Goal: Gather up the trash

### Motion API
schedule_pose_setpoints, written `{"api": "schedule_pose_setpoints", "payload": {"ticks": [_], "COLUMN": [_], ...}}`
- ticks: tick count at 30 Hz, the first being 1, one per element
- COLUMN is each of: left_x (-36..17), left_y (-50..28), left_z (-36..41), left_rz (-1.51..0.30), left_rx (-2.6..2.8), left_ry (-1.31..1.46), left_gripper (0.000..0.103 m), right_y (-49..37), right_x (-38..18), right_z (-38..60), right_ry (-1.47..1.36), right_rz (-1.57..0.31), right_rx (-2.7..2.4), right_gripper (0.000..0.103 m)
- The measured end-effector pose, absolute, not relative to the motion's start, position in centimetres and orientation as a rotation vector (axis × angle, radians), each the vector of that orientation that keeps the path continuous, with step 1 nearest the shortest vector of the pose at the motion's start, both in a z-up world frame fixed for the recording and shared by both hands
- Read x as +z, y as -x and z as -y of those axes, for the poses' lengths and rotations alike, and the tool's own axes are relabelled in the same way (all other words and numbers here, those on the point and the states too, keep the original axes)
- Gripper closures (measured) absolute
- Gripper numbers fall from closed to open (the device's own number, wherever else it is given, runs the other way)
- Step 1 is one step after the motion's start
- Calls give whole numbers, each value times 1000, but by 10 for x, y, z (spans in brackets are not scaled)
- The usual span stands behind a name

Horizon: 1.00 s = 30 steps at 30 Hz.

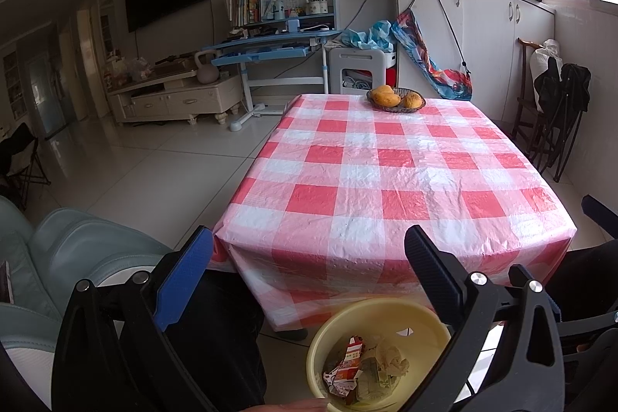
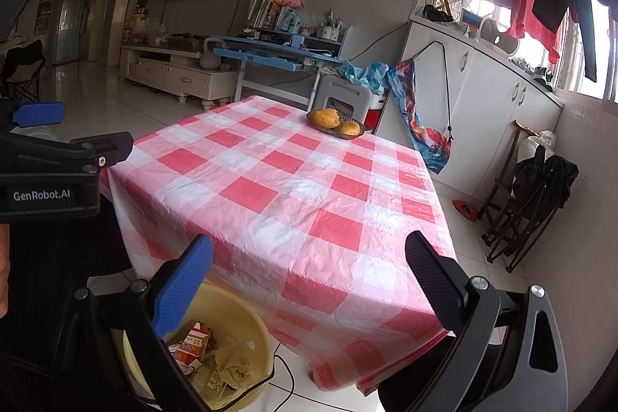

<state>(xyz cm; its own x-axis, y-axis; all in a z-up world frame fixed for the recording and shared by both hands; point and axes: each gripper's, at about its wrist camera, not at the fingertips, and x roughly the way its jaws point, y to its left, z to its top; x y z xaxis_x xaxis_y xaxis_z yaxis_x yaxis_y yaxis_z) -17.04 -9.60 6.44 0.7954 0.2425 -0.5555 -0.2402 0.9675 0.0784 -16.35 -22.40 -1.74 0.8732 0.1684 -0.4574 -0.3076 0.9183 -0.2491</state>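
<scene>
left tongs (image 1: 309, 257): fingers spread wide apart, nothing between them, held over the near edge of the table.
right tongs (image 2: 309, 261): fingers likewise spread wide, holding nothing, above the table's near corner.
trash (image 1: 363, 363): crumpled paper and a torn red-and-white carton lay inside the yellow bin (image 1: 340, 331).
bin place: on the floor, just beside the table's near end, below both tongs.
table (image 1: 386, 172): covered with a red-and-white checked cloth.
far end: a basket of fruit (image 1: 396, 98) sat by the far edge.
</scene>
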Motion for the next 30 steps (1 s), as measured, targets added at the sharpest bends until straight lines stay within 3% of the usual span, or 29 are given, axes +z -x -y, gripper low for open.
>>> {"api": "schedule_pose_setpoints", "payload": {"ticks": [30], "left_x": [62], "left_y": [169], "left_z": [95], "left_rz": [-603], "left_rx": [257], "left_ry": [-13], "left_gripper": [7], "right_y": [164], "right_x": [-20], "right_z": [221], "right_ry": [337], "right_rz": [-444], "right_rx": [272], "right_gripper": [8]}}
